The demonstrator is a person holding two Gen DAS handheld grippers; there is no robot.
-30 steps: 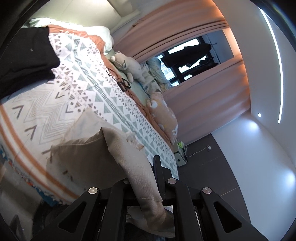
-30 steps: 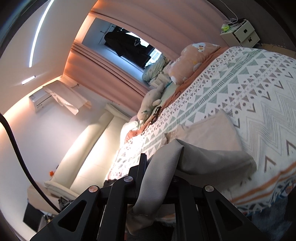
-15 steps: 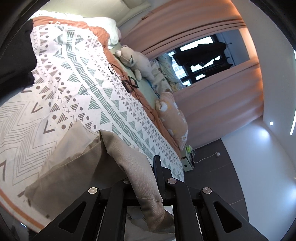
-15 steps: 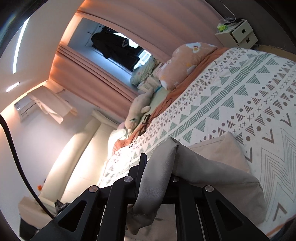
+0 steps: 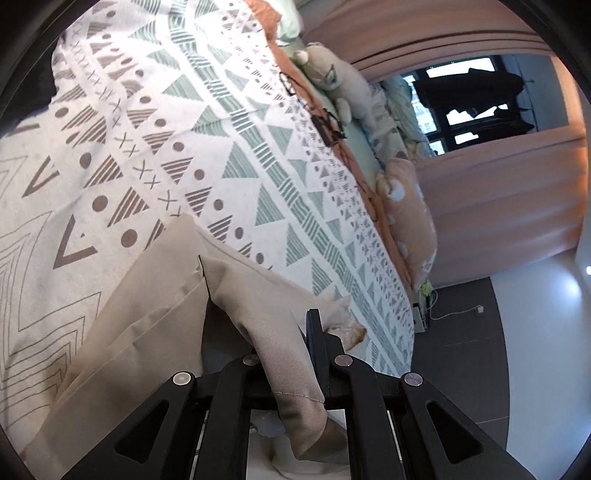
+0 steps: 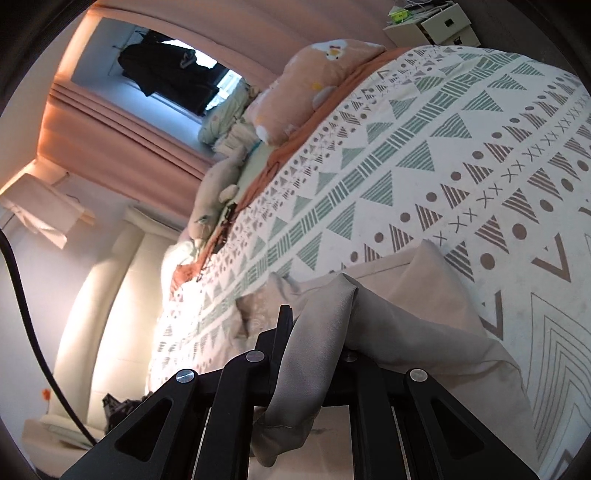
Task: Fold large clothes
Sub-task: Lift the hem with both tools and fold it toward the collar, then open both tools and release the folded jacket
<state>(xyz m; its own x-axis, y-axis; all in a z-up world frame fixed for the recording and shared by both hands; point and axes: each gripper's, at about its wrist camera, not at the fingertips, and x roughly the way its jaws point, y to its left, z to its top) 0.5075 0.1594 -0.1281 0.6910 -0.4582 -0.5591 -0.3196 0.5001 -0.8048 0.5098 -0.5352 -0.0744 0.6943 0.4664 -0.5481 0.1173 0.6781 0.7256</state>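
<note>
1. Left wrist view, far left: patterned bedspread (image 5: 155,147) filling most of the frame, flat and bare of clutter across its middle.
2. Further right: orange border of the bed, then a grey plush toy (image 5: 332,81), a tangle of black cable (image 5: 325,125) and a peach pillow (image 5: 406,214) lined along the far edge.
3. Right side: pink curtain (image 5: 498,206) and dark floor (image 5: 472,354) past the bed's edge.
4. Bottom centre: left gripper (image 5: 291,354) clenched on a fold of the beige garment (image 5: 155,317); rest of the cloth spread low and to the left on the bedspread.
5. Right wrist view, far left: cream sofa (image 6: 107,295) along a white wall, black cord (image 6: 26,302) crossing in front.
6. Centre and right: same bedspread (image 6: 443,155), open and flat; white nightstand (image 6: 432,26) at the top edge.
7. Bottom centre: right gripper (image 6: 310,343) clamped on a bunched edge of the garment (image 6: 424,332); cloth trailing right onto the bed.
</note>
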